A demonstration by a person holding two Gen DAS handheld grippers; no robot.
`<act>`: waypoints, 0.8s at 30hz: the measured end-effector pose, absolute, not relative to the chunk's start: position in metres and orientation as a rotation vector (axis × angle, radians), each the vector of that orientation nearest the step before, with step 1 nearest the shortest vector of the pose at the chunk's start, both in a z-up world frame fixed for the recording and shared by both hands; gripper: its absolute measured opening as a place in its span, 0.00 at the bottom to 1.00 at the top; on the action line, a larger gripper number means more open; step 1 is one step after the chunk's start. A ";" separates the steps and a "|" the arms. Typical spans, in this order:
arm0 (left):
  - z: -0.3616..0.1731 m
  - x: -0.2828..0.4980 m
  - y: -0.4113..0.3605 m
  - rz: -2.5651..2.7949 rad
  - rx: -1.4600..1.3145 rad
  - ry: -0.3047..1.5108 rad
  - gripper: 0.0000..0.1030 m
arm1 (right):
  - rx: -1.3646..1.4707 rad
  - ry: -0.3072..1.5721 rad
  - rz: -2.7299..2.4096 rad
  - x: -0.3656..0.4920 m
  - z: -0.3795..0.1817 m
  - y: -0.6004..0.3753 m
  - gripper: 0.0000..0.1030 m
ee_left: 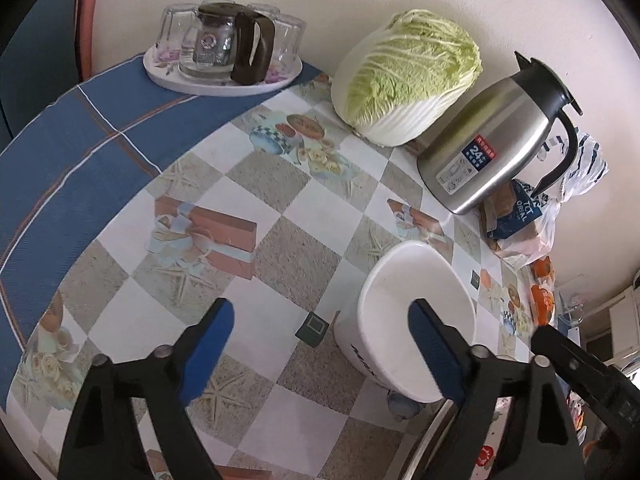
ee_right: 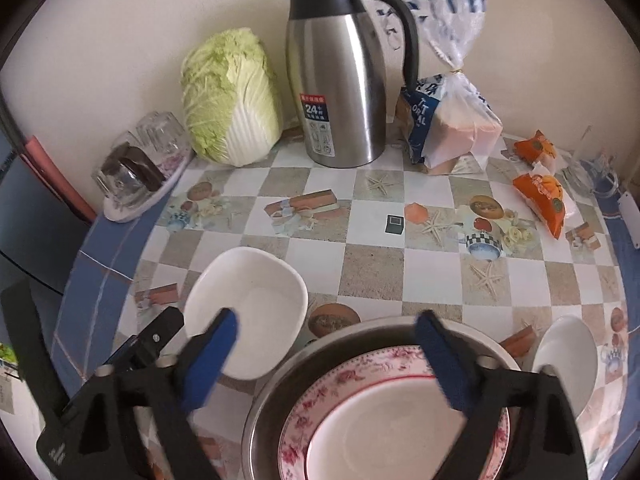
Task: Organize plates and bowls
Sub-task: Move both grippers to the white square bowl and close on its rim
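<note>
While both claws stood released with nothing between their pads, the left claw hung over the checked desk beside a white bowl — its right pad crossing the bowl's rim. The right claw hovered over a floral plate lying in a steel basin.
</note>
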State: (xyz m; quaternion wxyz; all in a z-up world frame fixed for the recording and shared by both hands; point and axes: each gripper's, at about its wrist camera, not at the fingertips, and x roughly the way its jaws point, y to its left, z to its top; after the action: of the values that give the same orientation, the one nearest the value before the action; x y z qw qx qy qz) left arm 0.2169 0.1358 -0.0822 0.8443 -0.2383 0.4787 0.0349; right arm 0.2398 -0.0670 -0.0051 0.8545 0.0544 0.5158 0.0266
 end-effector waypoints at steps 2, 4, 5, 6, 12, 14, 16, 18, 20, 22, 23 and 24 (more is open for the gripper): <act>-0.087 0.219 0.135 0.063 -0.510 1.022 0.80 | 0.116 1.116 0.043 0.248 -0.013 -0.063 0.71; -0.092 0.222 0.134 0.057 -0.514 1.040 0.72 | 0.123 1.147 0.038 0.254 -0.022 -0.061 0.61; -0.094 0.224 0.134 0.054 -0.515 1.045 0.69 | 0.129 1.164 0.040 0.258 -0.028 -0.060 0.55; -0.096 0.225 0.133 0.048 -0.518 1.047 0.69 | 0.131 1.174 0.039 0.260 -0.031 -0.059 0.52; -0.106 0.233 0.131 0.013 -0.539 1.063 0.51 | 0.118 1.216 0.036 0.270 -0.048 -0.053 0.33; -0.107 0.235 0.128 -0.005 -0.537 1.061 0.42 | 0.117 1.231 0.037 0.274 -0.053 -0.051 0.26; -0.108 0.236 0.124 -0.019 -0.530 1.063 0.34 | 0.110 1.238 0.035 0.276 -0.057 -0.049 0.19; -0.110 0.238 0.122 -0.029 -0.527 1.070 0.27 | 0.098 1.247 0.039 0.278 -0.061 -0.046 0.15; -0.111 0.238 0.122 -0.048 -0.542 1.066 0.18 | 0.081 1.253 0.041 0.279 -0.063 -0.042 0.11; -0.109 0.238 0.119 -0.054 -0.523 1.060 0.16 | 0.066 1.252 0.043 0.279 -0.063 -0.038 0.08; -0.107 0.238 0.118 -0.048 -0.503 1.056 0.16 | 0.062 1.250 0.044 0.278 -0.063 -0.037 0.08; -0.106 0.237 0.117 -0.043 -0.491 1.053 0.15 | 0.063 1.250 0.047 0.278 -0.063 -0.037 0.09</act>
State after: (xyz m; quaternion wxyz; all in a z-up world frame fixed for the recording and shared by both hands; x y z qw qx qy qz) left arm 0.2374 0.1172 -0.1062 0.8356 -0.2320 0.4975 -0.0204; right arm 0.2783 -0.0367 -0.0629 0.8102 0.0297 0.5850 0.0219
